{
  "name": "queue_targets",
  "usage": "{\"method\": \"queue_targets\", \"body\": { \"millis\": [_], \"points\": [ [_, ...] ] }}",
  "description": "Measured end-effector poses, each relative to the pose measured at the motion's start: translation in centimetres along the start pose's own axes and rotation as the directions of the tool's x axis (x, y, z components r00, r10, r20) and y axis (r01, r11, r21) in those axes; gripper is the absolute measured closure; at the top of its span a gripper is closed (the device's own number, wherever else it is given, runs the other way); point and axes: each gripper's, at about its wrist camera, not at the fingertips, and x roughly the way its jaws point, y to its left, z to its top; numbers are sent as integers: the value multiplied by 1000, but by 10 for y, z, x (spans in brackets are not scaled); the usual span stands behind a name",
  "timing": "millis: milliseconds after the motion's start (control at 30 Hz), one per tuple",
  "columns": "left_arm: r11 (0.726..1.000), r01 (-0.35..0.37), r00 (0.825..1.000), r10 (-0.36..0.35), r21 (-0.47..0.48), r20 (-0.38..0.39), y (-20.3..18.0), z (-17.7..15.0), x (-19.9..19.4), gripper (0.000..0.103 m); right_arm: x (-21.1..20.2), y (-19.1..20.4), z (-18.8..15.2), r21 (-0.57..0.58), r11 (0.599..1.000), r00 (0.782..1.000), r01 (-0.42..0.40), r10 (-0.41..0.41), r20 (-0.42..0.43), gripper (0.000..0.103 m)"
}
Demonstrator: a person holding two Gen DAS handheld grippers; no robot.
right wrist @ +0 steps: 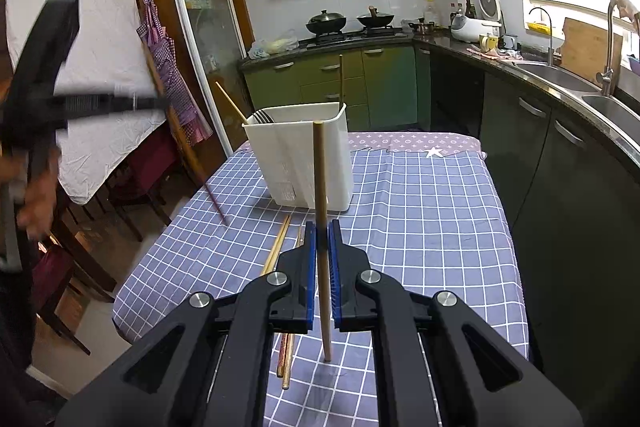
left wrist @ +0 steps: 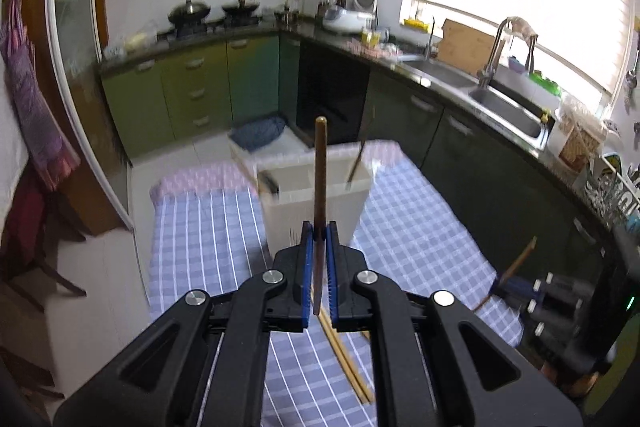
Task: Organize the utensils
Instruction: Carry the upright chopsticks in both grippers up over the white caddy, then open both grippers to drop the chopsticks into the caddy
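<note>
My left gripper [left wrist: 319, 237] is shut on a dark brown chopstick [left wrist: 320, 179], held upright just in front of the white utensil holder [left wrist: 316, 201]. My right gripper [right wrist: 322, 239] is shut on a light wooden chopstick [right wrist: 320, 187], upright, short of the holder [right wrist: 304, 163]. The holder has a fork [right wrist: 262, 116] and two chopsticks standing in it. Several loose chopsticks [right wrist: 280, 247] lie on the checked cloth under my right gripper; they also show in the left wrist view [left wrist: 346, 359]. The right gripper [left wrist: 516, 285] shows blurred at the right of the left view.
The table has a blue checked cloth [right wrist: 420, 227]. Dark chairs [right wrist: 80, 267] stand at its left side. Green cabinets and a counter with a sink [left wrist: 504, 107] run along the right. A white box with a blue cloth [left wrist: 260, 135] sits behind the table.
</note>
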Motion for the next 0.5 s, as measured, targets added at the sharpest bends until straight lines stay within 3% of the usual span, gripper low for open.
{"method": "queue_targets", "body": {
  "millis": [300,500],
  "points": [
    [998,-65,984,62,11,170,-7,84,-14,96,0,-4,1,11,1000,1000,-5,5,3,96],
    [995,-102,982,102,-10,162,-1,102,33,96,0,-4,-1,11,1000,1000,-13,13,7,96]
  ]
}}
